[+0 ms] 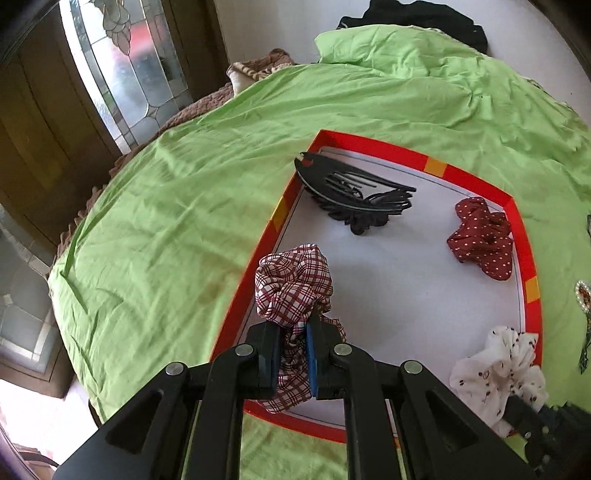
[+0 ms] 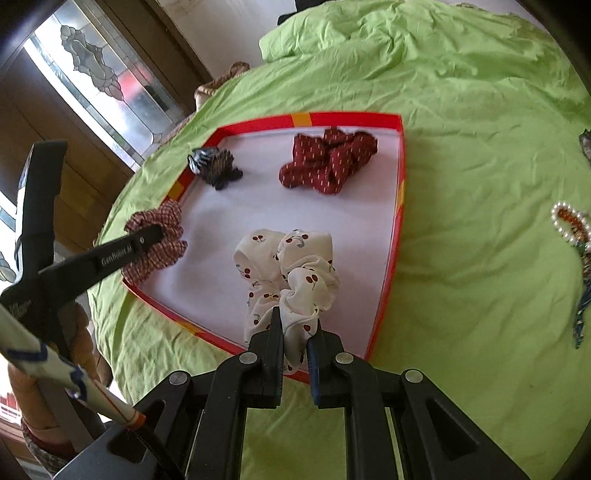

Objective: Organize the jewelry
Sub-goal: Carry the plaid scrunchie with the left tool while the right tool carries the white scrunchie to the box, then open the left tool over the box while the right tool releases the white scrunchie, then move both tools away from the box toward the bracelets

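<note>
A shallow red-rimmed box (image 1: 526, 240) (image 2: 400, 177) with a white floor lies on the green bedsheet. My left gripper (image 1: 293, 338) is shut on a red-and-white plaid scrunchie (image 1: 291, 284) at the box's near left corner; it also shows in the right wrist view (image 2: 162, 251). My right gripper (image 2: 295, 332) is shut on a white cherry-print scrunchie (image 2: 291, 273) (image 1: 498, 369) over the box's near edge. A dark red dotted scrunchie (image 1: 480, 240) (image 2: 328, 162) and a black claw hair clip (image 1: 354, 199) (image 2: 216, 166) lie in the box.
A pearl-edged hair clip with a patterned ribbon (image 2: 572, 236) (image 1: 583, 295) lies on the green sheet (image 2: 480, 110) right of the box. A leaded-glass door (image 1: 122, 66) stands at the left. A green pillow (image 1: 388, 48) and dark clothing (image 1: 417, 14) lie at the far end.
</note>
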Tool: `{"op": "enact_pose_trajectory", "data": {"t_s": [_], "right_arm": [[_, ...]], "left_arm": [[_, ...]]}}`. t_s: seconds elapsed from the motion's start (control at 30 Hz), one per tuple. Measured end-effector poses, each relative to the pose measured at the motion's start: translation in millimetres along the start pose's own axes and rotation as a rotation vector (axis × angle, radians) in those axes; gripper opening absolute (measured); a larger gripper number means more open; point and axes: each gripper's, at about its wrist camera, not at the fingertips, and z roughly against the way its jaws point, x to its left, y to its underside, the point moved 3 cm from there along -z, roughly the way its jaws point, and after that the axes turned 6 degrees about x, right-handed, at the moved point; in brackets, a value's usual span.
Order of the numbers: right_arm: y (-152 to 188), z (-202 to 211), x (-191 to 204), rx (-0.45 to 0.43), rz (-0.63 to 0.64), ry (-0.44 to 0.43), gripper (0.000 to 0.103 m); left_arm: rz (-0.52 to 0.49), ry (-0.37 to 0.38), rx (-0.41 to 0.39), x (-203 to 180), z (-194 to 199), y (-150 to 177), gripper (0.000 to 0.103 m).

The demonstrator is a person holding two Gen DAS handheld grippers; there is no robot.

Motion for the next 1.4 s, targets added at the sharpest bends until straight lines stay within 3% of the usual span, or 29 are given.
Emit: {"op": "enact_pose_trajectory", "data": {"t_s": [0.37,0.43,0.5,0.53,0.67,1.13,1.4], "right_arm": [[3.3,0.5,-1.5,-0.010,0.012,0.020,0.015],[4.1,1.9,-1.1,-0.013,0.015,0.025,0.016],[5.1,3.6,0.1,-0.021,0.021,0.033,0.017],[5.1,4.7,0.5,-0.026,0.022,0.037,0.019],[6.1,14.2,0.6,-0.052,0.018,0.033,0.044],[18.0,56.1,0.5,-0.142,0.055,0.064,0.050],[26.4,83.3,-33.1,-0.190,-0.004,0.084,0.053]], "left_arm": [[0.057,0.045,-0.049,3.0,11.7,-2.0,0.025],[0.059,0.053,-0.067,1.6,16.4,-2.2,0.032],[0.062,0.058,-0.095,0.3,23.4,-2.2,0.047],[0.064,0.056,-0.104,0.5,25.1,-2.6,0.051],[0.072,0.061,-0.140,-2.0,33.6,-2.6,0.060],[0.040,0.078,-0.198,-21.2,47.7,1.3,0.060],[-0.004,0.090,-0.224,-41.1,56.2,4.6,0.060]]}}
